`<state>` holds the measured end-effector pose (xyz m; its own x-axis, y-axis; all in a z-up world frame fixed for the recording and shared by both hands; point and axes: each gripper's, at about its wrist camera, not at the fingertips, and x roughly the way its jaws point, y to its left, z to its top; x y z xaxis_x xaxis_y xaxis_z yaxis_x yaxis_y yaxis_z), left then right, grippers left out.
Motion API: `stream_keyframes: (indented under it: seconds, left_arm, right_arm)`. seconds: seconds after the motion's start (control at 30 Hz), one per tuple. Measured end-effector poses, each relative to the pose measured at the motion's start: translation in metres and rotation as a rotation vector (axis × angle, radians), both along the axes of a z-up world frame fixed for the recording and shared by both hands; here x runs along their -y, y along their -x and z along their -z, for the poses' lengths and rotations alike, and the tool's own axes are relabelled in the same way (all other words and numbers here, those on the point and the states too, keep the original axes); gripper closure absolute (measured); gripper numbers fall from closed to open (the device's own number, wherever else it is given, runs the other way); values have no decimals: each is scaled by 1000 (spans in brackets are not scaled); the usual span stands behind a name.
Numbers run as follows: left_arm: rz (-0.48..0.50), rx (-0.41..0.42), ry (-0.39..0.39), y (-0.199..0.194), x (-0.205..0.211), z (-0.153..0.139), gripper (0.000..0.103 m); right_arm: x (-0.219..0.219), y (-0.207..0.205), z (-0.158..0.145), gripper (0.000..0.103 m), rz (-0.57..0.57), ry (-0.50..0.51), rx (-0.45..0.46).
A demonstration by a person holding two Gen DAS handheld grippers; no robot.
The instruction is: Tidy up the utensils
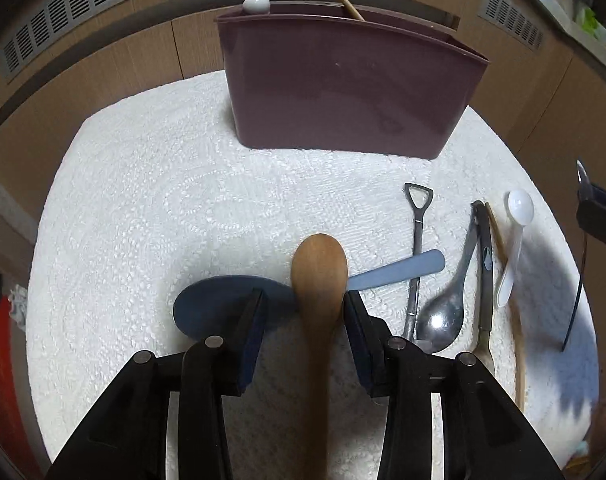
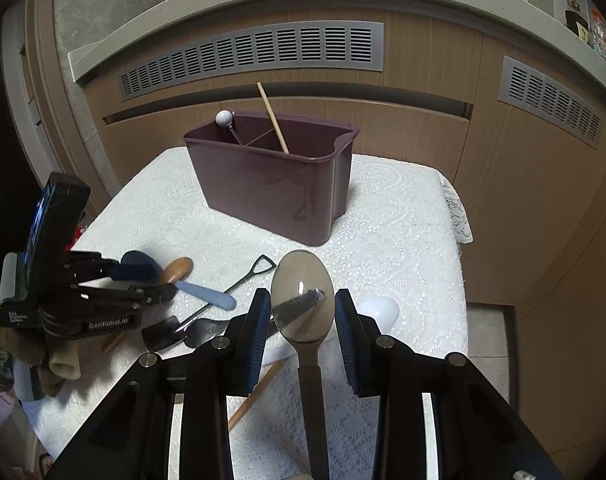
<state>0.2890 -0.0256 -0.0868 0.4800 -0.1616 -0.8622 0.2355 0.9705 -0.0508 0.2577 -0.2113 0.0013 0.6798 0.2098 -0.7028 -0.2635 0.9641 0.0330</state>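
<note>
Meanwhile, the left gripper [image 1: 303, 300] stands released, a wooden spoon [image 1: 320, 276] between its fingers. Ahead sits the maroon caddy [image 1: 343, 92]. The right gripper [image 2: 303, 312], also released, straddles a metal spoon [image 2: 302, 296].

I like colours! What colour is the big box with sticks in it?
The box is dark purple-brown, clearest in the right wrist view.

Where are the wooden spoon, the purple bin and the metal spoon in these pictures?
wooden spoon [image 1: 320, 264]: left wrist view, on its bowl.
purple bin [image 2: 263, 188]: right wrist view, on its front wall.
metal spoon [image 2: 301, 295]: right wrist view, on its bowl.
</note>
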Motion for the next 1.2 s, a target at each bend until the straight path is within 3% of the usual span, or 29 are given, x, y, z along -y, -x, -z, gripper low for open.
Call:
stream_keyframes:
  seconds: [0.2, 0.23, 0.27, 0.37, 0.73, 0.8, 1.07, 1.2]
  left_arm:
    - [-4, -16, 2, 1, -1, -2, 63]
    - [-7, -10, -13, 2, 1, -2, 67]
    - [-12, 5, -31, 4, 3, -3, 78]
    - [-18, 33, -2, 7, 2, -4, 78]
    - [-45, 326, 181, 66, -25, -83, 78]
    - [-44, 384, 195, 66, -29, -109, 79]
    - [5, 668, 234, 16, -33, -250, 79]
    - [6, 690, 251, -20, -37, -273, 79]
  right_arm:
    - [2, -1, 4, 73, 2, -5, -2]
    - [2, -1, 4, 73, 4, -3, 0]
    - [2, -1, 4, 73, 7, 0, 3]
    - [4, 0, 3, 73, 7, 0, 9]
    - [4, 6, -16, 73, 13, -46, 46]
    - [7, 5, -31, 73, 15, -86, 76]
    - [1, -26, -174, 73, 20, -105, 384]
    - [-3, -61, -203, 73, 43, -125, 433]
